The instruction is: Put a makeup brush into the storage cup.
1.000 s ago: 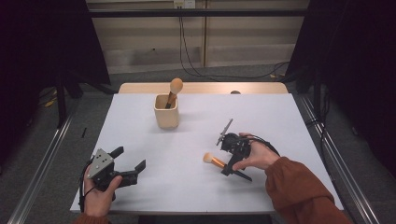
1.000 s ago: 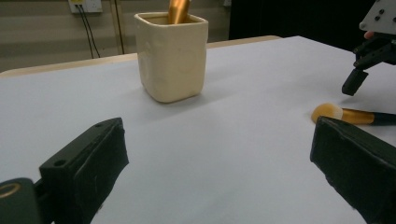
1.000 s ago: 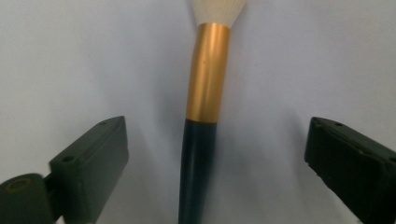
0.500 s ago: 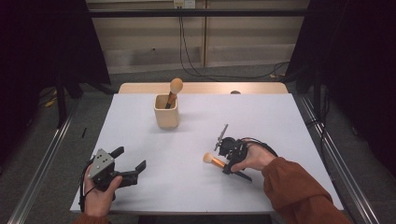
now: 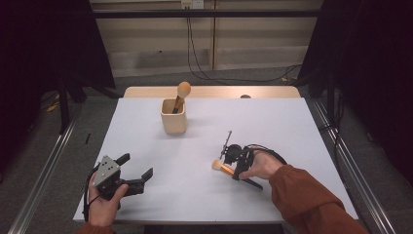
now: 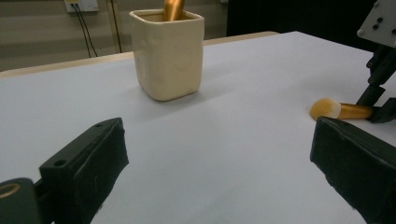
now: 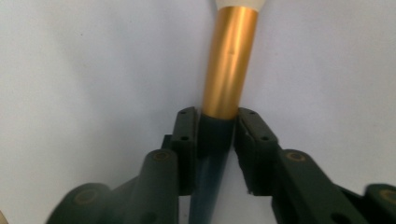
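Right gripper [image 7: 215,135] jaws just closed, clamping the makeup brush [image 7: 229,65] handle

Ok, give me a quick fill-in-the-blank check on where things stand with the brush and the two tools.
1. The right tool has just closed its jaws on the dark ____ of the makeup brush.
2. That brush lies flat on the white ____.
3. A second brush stands in the cream ____.
4. The left tool has its jaws ____ with nothing between them.

Missing words: handle; table; cup; open
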The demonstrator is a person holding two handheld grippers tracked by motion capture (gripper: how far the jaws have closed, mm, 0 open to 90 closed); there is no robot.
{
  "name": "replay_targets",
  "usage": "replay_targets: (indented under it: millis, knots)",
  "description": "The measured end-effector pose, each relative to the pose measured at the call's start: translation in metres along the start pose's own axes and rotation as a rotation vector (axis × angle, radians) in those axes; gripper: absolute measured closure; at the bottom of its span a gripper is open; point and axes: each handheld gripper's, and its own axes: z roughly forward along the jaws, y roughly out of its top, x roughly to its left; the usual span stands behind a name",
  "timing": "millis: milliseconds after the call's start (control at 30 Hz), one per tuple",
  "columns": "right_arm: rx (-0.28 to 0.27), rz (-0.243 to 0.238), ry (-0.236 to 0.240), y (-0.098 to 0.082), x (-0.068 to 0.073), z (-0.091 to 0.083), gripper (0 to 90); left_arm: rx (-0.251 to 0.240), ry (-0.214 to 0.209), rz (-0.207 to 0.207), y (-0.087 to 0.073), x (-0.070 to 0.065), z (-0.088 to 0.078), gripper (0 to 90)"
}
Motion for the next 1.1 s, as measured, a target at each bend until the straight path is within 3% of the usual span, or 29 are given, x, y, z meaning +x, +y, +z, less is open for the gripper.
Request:
replay_targets:
  millis: [167, 567, 900, 1100]
  knots:
    - [-0.012, 0.025, 0.009, -0.002, -0.002, 0.0, 75.5, -0.003, 0.0, -0.005, 0.0, 0.0, 0.0, 3.7]
    - [-0.054, 0.031, 0.032, -0.009, -0.006, -0.004, 75.7, -0.003, -0.001, 0.003, 0.0, 0.0, -0.002, 3.6]
    - [-0.181, 0.131, 0.048, -0.026, -0.018, -0.022, 75.7, -0.009, 0.001, 0.008, 0.001, 0.0, -0.002, 3.4]
    - [-0.276, 0.198, 0.091, -0.035, -0.027, -0.027, 75.6, -0.007, 0.005, 0.009, 0.0, 0.0, -0.002, 3.4]
